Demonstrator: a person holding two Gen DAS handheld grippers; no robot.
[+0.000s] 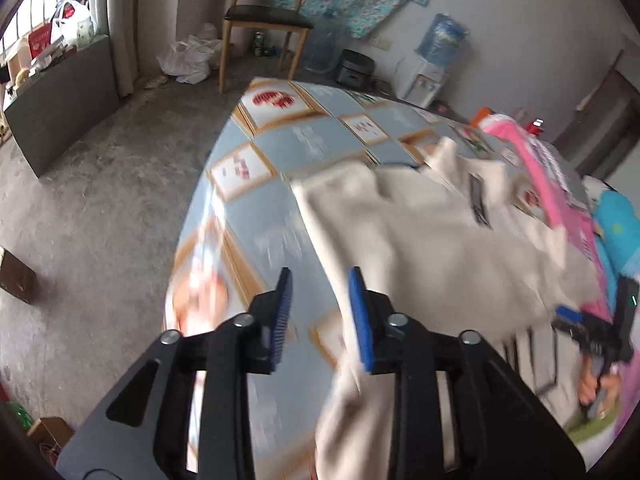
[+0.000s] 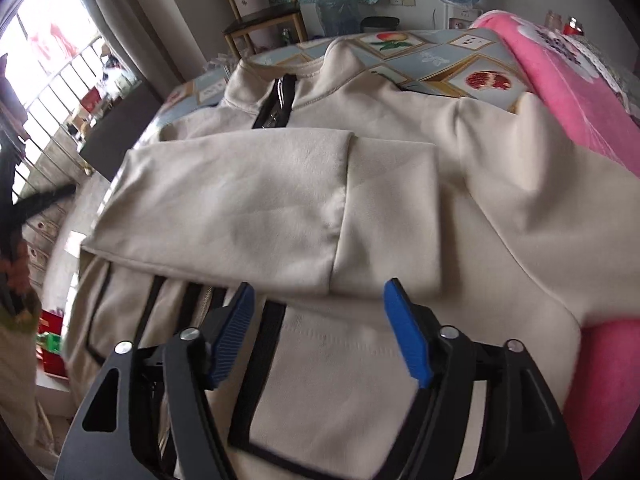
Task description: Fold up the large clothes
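Note:
A cream jacket [image 2: 280,200] with a black zipper and black trim lies on a table with a blue picture-tile cloth [image 1: 280,152]. In the right wrist view both sleeves are folded across its chest. My right gripper [image 2: 320,304] is open and empty, just above the jacket's lower front. In the left wrist view the jacket [image 1: 420,224] is blurred and drapes past my left gripper [image 1: 320,288], which is open; cloth hangs beside its right finger, not between the pads. The right gripper [image 1: 580,328] shows at the far right there.
A pink blanket [image 2: 560,92] lies along the jacket's right side. A wooden chair [image 1: 264,20], a water dispenser [image 1: 432,60], plastic bags and a grey concrete floor [image 1: 100,200] are beyond the table's left edge. A window with bars [image 2: 48,80] is at left.

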